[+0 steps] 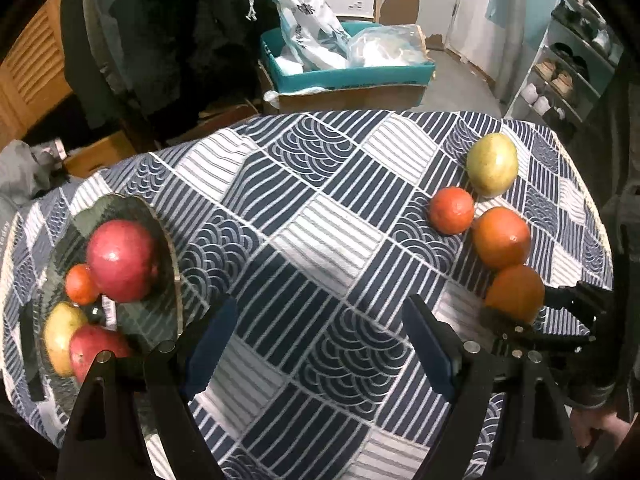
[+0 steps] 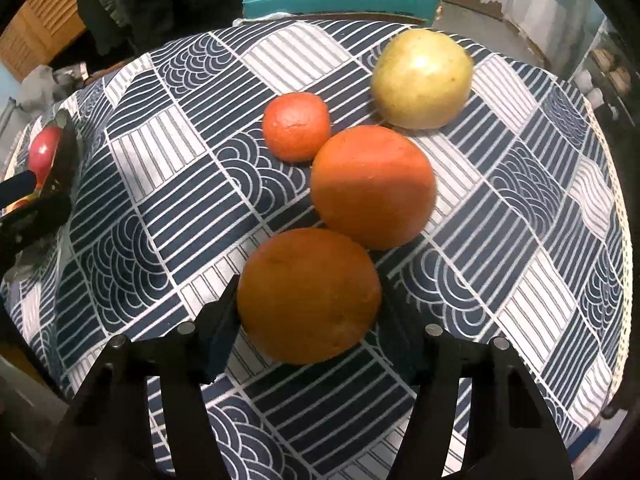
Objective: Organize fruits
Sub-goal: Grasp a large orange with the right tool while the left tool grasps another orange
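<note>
My right gripper (image 2: 310,294) is shut on the nearest orange (image 2: 308,296), which rests on the patterned tablecloth (image 2: 160,184); its pads press both sides. Behind it lie a second orange (image 2: 372,184), a small tangerine (image 2: 296,126) and a yellow-green apple (image 2: 422,78). In the left wrist view the same row runs down the right side, ending at the held orange (image 1: 516,292). My left gripper (image 1: 318,308) hangs open over bare cloth, nothing between its fingers. Left of it a glass plate (image 1: 170,240) holds a red apple (image 1: 120,260), a tangerine (image 1: 80,284), a yellow fruit (image 1: 60,332) and another red apple (image 1: 96,348).
Beyond the table's far edge stands a teal box (image 1: 348,72) with plastic bags on a cardboard carton. A shoe shelf (image 1: 560,76) is at the far right. A person's hand (image 1: 596,428) shows at the lower right. The cloth's right edge (image 2: 616,208) drops off close to the fruit.
</note>
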Available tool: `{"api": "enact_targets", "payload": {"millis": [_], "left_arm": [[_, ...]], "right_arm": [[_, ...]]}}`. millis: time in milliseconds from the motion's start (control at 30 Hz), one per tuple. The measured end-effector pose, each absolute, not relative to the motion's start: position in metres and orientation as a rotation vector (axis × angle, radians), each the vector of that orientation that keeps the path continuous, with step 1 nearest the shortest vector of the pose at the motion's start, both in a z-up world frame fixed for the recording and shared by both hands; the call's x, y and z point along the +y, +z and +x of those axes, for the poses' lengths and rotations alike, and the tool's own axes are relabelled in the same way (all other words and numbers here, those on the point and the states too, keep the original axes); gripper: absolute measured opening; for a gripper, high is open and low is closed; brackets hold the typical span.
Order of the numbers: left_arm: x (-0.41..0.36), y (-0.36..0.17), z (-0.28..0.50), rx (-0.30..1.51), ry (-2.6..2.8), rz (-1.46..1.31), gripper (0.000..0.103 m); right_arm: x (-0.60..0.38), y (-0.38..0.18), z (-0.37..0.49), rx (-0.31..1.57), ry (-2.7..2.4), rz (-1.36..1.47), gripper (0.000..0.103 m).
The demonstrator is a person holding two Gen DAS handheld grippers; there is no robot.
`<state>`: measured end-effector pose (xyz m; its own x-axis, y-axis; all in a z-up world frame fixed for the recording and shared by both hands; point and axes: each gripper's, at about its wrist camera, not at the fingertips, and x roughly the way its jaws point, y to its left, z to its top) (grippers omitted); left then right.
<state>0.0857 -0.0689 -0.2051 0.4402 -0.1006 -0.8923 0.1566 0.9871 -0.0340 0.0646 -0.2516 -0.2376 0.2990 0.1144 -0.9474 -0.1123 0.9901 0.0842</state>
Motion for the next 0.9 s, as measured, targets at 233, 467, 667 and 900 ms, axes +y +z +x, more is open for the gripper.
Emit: {"api": "enact_targets", "payload": {"millis": [233, 467, 667, 900], "left_arm": [[-0.092, -0.206, 0.101, 1.106, -0.196, 0.046, 0.086], [-0.123, -0.204, 0.118, 1.100, -0.244, 0.047, 0.086], [-0.149, -0.214, 0.133, 1.115, -0.270, 0.053, 0.086], [-0.164, -0.227, 0.148, 1.153, -0.285, 0.011, 0.086]], "right_arm": [[-0.277, -0.212, 0.056, 1.190, 0.089, 0.030, 0.063], [-0.304, -0.190, 0.059, 1.120, 0.022, 0.047, 0.063], [-0.321, -0.184, 0.070, 1.069, -0.031, 0.052, 0.063], [-0.340, -0.192, 0.080, 1.066, -0.058, 0.086, 0.063]]}}
